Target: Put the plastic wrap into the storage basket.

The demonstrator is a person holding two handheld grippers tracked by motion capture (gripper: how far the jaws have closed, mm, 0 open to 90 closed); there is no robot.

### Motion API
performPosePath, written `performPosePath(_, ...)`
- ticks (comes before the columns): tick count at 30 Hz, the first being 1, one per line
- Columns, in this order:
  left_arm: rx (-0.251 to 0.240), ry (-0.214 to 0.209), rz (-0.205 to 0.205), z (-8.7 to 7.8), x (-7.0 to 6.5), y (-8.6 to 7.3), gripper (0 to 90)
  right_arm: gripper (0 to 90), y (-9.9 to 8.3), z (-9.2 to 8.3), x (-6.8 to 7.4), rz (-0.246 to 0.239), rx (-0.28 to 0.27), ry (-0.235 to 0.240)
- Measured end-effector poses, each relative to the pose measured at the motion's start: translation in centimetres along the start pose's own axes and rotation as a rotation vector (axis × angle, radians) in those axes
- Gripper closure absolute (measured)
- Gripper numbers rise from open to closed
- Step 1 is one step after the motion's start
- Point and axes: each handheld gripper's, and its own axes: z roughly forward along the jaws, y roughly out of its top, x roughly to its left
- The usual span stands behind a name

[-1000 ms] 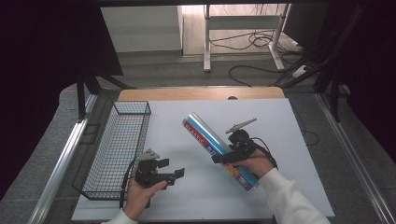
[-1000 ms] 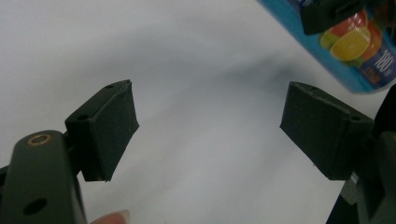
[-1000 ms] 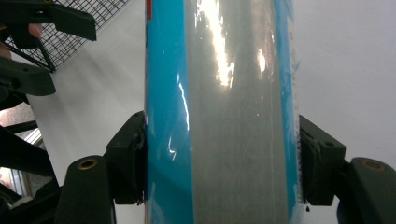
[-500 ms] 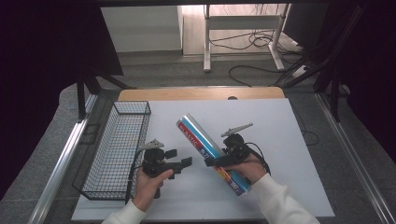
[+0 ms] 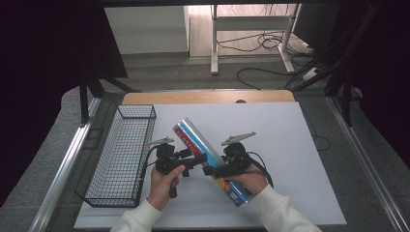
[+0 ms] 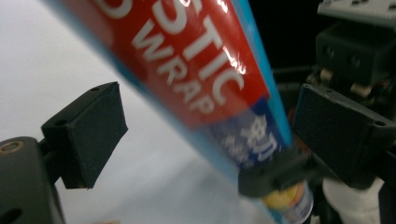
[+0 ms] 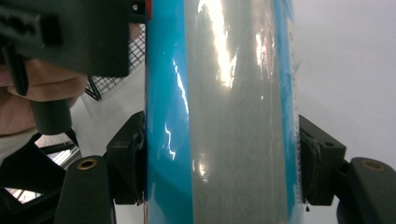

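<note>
Here, plastic wrap box [image 5: 205,159] clamped in right hand-held gripper [image 7: 219,163] (diagonal).

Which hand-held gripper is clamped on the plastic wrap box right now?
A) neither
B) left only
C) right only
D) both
C: in the right gripper view the right hand-held gripper has both jaws pressed against the plastic wrap box, while in the left gripper view the left hand-held gripper is open around the box, with a gap at each jaw.
</note>
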Motion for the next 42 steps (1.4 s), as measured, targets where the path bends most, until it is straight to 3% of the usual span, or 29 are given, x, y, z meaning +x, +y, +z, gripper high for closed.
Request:
performPosePath(5, 0.006, -0.030, -0.037, 0.9, 0.3, 0.0, 11.0, 32.1, 0.3, 0.6, 0.8, -0.010, -0.025, 0.005)
performPosePath(9, -0.002, -0.019, -0.033, 0.9, 0.4, 0.0, 16.7, 32.1, 0.6, 1.2, 1.4, -0.024, -0.029, -0.001)
performPosePath(13, -0.038, -0.060, -0.106, 0.4, 1.0, 0.5, 23.5, 32.0, 0.8, 1.6, 1.6, -0.001, -0.049, -0.002)
performPosePath(20, -0.063, -0.094, -0.124, -0.2, 1.3, 0.9, 27.8, 31.8, 1.2, 1.8, 2.0, 0.008, -0.073, 0.002)
performPosePath(26, -0.052, -0.102, -0.142, -0.4, 1.5, 1.0, 28.6, 31.7, 1.4, 2.0, 2.1, 0.006, -0.072, 0.002)
performPosePath(30, -0.051, -0.139, -0.169, -0.5, 2.0, 1.3, 30.7, 26.5, 1.6, 2.0, 1.9, 0.025, -0.076, 0.022)
performPosePath(32, -0.051, -0.143, -0.168, -0.6, 2.0, 1.4, 31.2, 22.3, 1.7, 2.0, 2.1, 0.016, -0.074, 0.017)
performPosePath(36, -0.033, -0.121, -0.124, -0.8, 1.7, 1.9, 31.6, 9.0, 1.8, 1.6, 2.9, -0.024, -0.077, -0.009)
performPosePath(42, -0.008, -0.094, -0.104, -1.8, 1.5, 3.0, 31.7, 6.8, 1.6, -1.6, 2.9, -0.039, -0.132, -0.025)
